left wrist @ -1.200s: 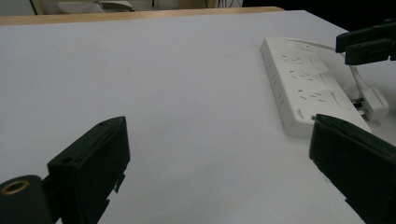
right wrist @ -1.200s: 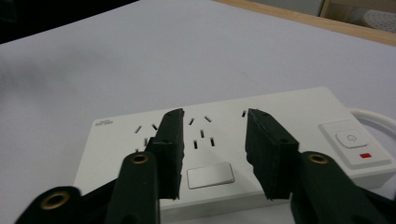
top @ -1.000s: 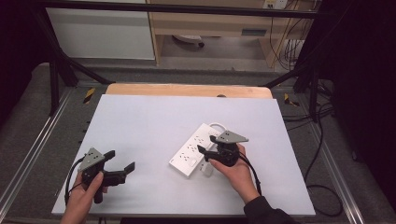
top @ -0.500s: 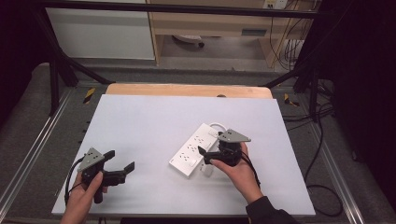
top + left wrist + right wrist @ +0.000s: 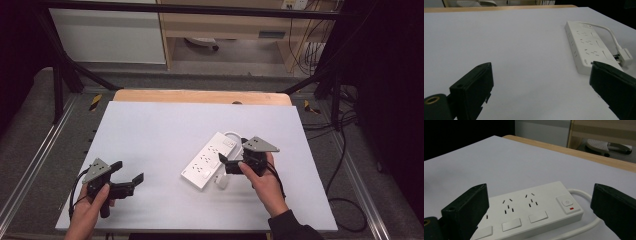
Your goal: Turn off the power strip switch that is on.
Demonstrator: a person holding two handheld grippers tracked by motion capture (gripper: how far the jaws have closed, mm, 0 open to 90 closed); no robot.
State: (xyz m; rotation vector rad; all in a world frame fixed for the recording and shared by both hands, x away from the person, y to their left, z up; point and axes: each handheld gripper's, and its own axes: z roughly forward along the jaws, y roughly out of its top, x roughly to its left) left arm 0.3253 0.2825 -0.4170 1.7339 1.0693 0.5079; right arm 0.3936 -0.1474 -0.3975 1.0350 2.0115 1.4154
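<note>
With its jaws spread wide beside the power strip point(image 5: 209, 161), the right gripper point(image 5: 231, 166) should square up first; the left gripper point(image 5: 127, 181) gapes empty.

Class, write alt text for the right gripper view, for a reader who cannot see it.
A white plastic power strip with a round power button lies on a pale grey table, framed by the right gripper and its two wide-open black jaws. The strip's white cable loops behind it.
</note>
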